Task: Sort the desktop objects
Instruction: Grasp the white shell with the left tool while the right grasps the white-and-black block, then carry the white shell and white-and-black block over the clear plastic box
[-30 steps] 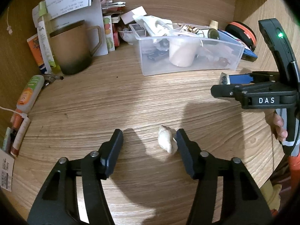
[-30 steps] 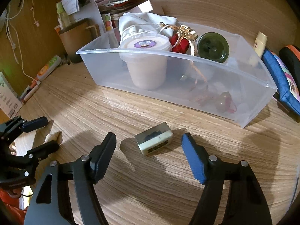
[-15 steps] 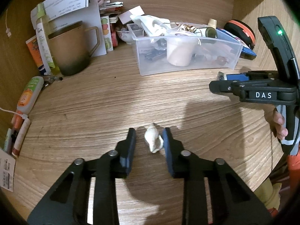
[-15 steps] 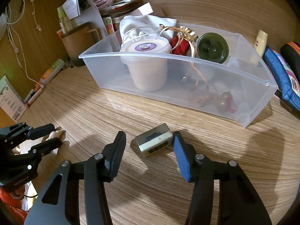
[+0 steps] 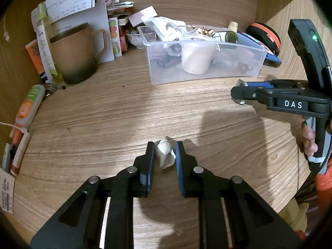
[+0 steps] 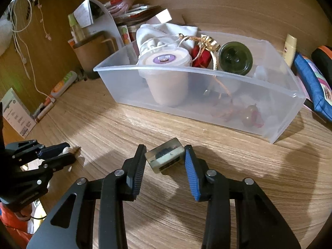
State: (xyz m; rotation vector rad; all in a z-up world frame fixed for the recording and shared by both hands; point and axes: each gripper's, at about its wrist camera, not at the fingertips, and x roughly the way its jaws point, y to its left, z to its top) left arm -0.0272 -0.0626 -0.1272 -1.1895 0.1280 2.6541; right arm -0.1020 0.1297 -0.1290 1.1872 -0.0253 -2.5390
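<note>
Change: both grippers have narrowed since a second ago.
Left gripper: clamped on the shell, long axis along the fingers, tip pointing away.
Right gripper: jaws closing; resin block between the fingers, long axis crosswise.

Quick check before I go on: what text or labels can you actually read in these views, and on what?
"DAS": white letters on the right gripper.
Printed sheet above the brown mug: too blurred to read.
Purple label on the lidded cup in the clear bin: too small.

Wood-grain desk, matching wooden back wall, warm light.
</note>
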